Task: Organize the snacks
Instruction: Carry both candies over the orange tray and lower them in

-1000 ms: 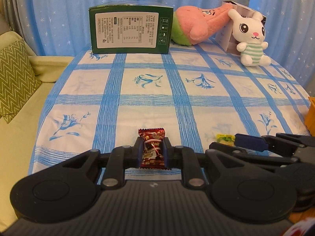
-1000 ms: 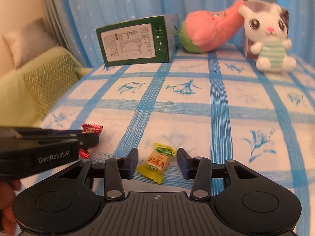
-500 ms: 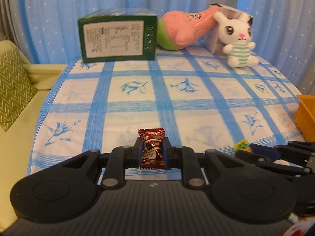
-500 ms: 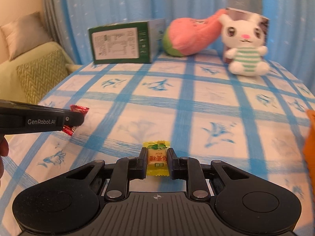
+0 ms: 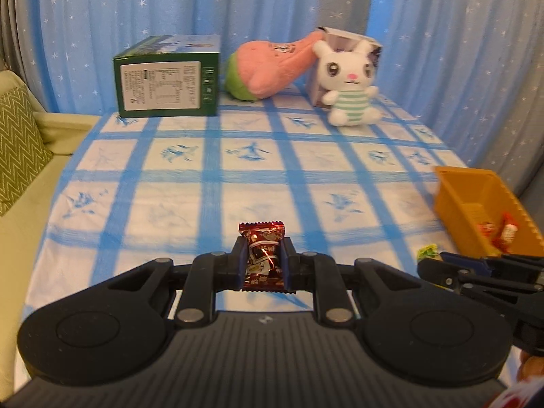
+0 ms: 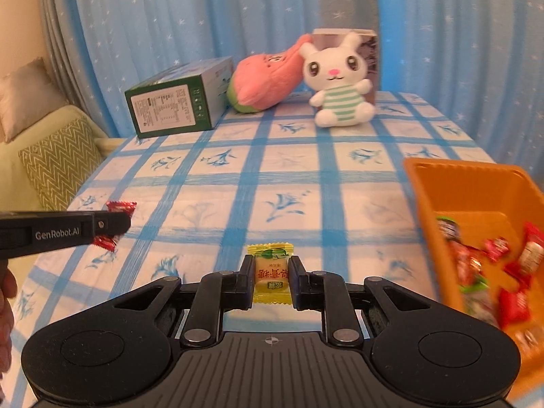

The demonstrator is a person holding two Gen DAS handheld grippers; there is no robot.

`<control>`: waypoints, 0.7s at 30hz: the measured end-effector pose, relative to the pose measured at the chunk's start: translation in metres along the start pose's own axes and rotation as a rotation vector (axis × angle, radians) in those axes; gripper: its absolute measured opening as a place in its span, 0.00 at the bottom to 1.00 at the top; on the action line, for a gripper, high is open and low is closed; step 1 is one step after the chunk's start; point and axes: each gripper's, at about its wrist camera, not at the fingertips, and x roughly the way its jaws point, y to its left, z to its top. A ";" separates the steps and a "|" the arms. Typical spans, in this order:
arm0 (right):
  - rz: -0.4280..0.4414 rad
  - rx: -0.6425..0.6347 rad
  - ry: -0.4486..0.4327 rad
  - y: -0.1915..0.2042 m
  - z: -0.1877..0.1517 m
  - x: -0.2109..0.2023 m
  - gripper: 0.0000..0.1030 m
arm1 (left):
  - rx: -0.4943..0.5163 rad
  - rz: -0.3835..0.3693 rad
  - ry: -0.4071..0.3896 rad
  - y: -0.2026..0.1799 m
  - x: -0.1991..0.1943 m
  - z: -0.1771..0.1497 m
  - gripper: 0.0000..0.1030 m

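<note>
Two candies now held, one per gripper; left gripper clamped on the red candy, which sits upright between its pads w/ the crimped top poking out past the fingertips; right gripper clamped on the yellow candy, same pose. Change: a sec ago the yellow one lay on the cloth between wide jaws; jaws shut on it, then both candies came up off the cloth. Orange bin, barely seen before, now fills the area right of the right fingers, w/ red and green-tipped wrappers already inside; in the left view it's ahead and far right of the fingers, beyond the right gripper. Reads as pickup done, carry underway; what's left looks like getting both over the bin rim and letting go.
</note>
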 end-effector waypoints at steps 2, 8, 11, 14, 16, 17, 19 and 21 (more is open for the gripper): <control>0.003 0.028 0.001 -0.008 -0.003 -0.017 0.20 | -0.001 -0.009 -0.002 -0.016 -0.015 -0.005 0.17; -0.001 0.068 -0.019 -0.027 -0.011 -0.066 0.20 | -0.009 -0.039 -0.002 -0.057 -0.051 -0.021 0.17; -0.004 0.081 -0.030 -0.035 -0.016 -0.087 0.20 | -0.017 -0.052 -0.003 -0.075 -0.066 -0.028 0.17; -0.003 0.108 -0.032 -0.046 -0.022 -0.104 0.20 | -0.025 -0.066 -0.003 -0.090 -0.077 -0.036 0.17; -0.007 0.118 -0.031 -0.054 -0.027 -0.114 0.20 | -0.024 -0.077 -0.001 -0.101 -0.084 -0.041 0.17; -0.011 0.121 -0.032 -0.057 -0.029 -0.119 0.20 | -0.023 -0.082 0.001 -0.107 -0.086 -0.043 0.17; -0.019 0.129 -0.033 -0.065 -0.034 -0.128 0.20 | -0.022 -0.099 0.007 -0.116 -0.090 -0.047 0.17; -0.035 0.135 -0.035 -0.074 -0.039 -0.136 0.20 | -0.018 -0.113 0.016 -0.126 -0.093 -0.052 0.17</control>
